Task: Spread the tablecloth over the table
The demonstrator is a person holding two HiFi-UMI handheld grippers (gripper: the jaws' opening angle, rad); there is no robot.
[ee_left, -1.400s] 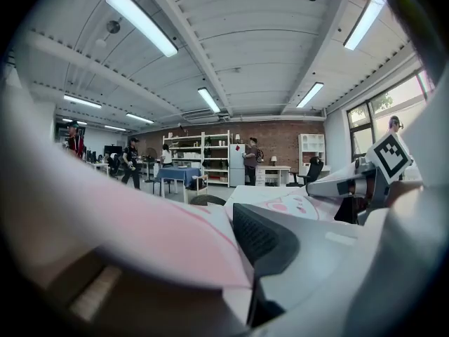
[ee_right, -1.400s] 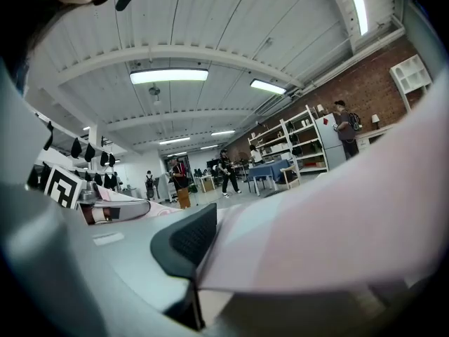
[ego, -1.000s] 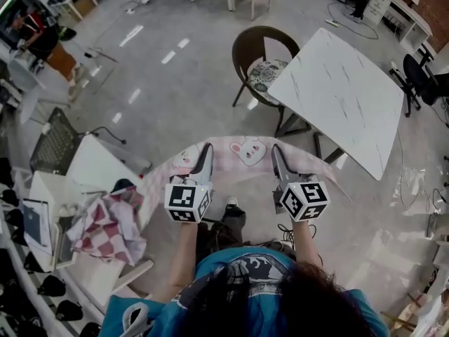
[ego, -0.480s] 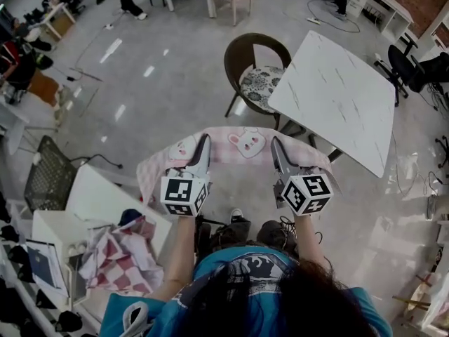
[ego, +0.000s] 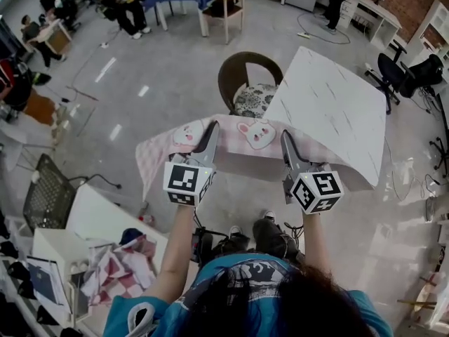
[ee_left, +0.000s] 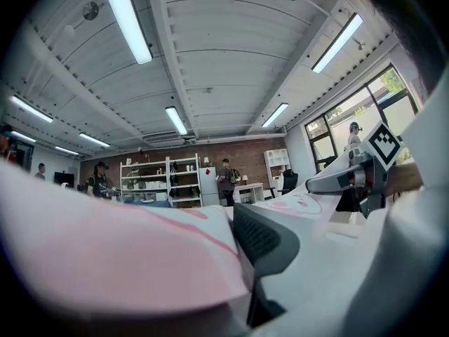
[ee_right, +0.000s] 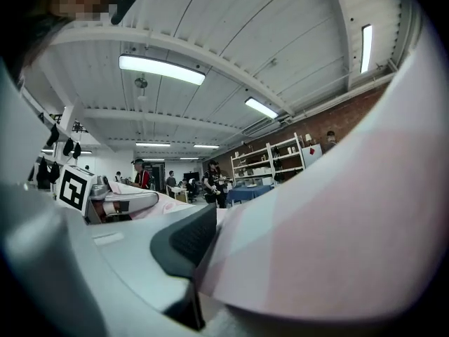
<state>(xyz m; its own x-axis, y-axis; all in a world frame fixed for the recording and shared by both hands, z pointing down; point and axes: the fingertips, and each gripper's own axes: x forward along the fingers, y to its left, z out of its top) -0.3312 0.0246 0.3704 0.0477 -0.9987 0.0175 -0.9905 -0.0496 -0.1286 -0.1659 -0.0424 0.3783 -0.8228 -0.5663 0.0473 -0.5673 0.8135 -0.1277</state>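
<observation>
pink tablecloth — aloft, near white table

Left gripper view: the tablecloth swamps the left side in a pink blur. One jaw is buried behind it, and only one dark pad shows. Right gripper view: cloth over the whole right side, one jaw covered. In the head view the cloth hides the table's near edge and the chair's seat front. The left gripper and right gripper each have a lower jaw out of sight beneath it.
</observation>
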